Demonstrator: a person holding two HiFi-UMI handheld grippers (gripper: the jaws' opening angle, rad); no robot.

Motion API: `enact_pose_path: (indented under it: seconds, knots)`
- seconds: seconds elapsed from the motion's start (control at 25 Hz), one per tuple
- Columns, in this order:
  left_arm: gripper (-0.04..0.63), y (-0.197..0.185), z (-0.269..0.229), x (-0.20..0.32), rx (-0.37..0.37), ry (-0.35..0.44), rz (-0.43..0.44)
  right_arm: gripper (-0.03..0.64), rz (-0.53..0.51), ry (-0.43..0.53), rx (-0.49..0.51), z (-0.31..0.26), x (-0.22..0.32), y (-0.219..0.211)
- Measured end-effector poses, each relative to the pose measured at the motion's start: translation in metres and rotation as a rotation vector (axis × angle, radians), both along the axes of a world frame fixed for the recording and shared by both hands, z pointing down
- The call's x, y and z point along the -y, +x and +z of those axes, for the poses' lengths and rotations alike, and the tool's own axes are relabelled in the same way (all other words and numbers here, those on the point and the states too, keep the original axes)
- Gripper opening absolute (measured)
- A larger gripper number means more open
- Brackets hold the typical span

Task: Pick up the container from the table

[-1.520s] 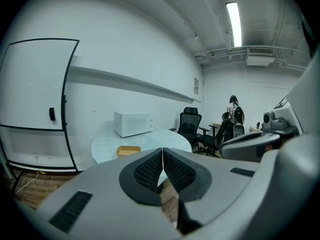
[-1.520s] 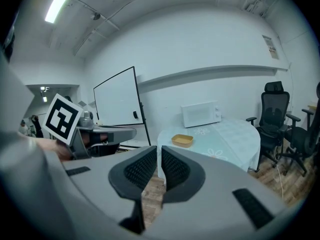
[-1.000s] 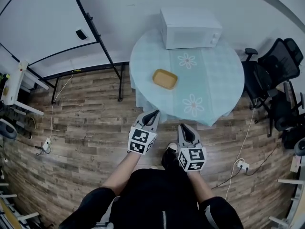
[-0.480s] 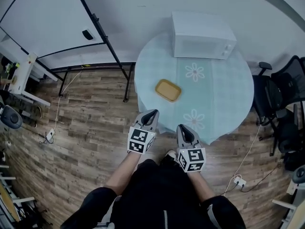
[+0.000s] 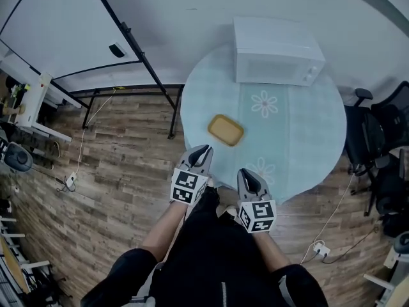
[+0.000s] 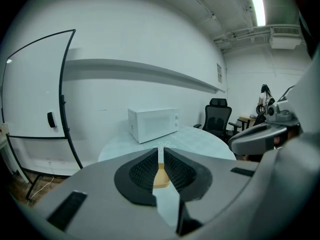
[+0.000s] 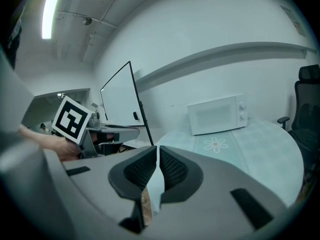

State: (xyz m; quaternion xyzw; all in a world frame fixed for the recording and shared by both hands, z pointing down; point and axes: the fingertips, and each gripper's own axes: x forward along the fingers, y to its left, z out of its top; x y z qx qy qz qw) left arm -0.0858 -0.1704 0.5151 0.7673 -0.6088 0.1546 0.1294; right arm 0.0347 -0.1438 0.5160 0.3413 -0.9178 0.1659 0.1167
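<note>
A round tabletop [image 5: 307, 139] under a pale blue flowered cloth carries a white box-shaped microwave [image 5: 276, 51] at its far edge. The shallow yellow rectangular container [image 5: 225, 130] lies flat on the cloth, well in front of the microwave and toward its left. The grey left tool [image 5: 202, 151], nearer than the container, has its jaws all but together, a thin slit just opening, nothing gripped. The grey right tool [image 5: 248, 174] is closed and empty.
</note>
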Motion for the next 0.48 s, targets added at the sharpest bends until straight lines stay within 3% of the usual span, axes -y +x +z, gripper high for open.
enact_pose_path:
  seconds: [0.2,0.48]
  knots:
    - [0.104,-0.016,0.016,0.037,0.021,-0.026,0.042,0.026,0.026,-0.002,-0.016,-0.001,0.028,-0.009]
    - [0.168,-0.028,0.039,0.092,0.016,-0.06,0.118,0.026,0.065,-0.015,-0.02,0.003,0.069,-0.017]
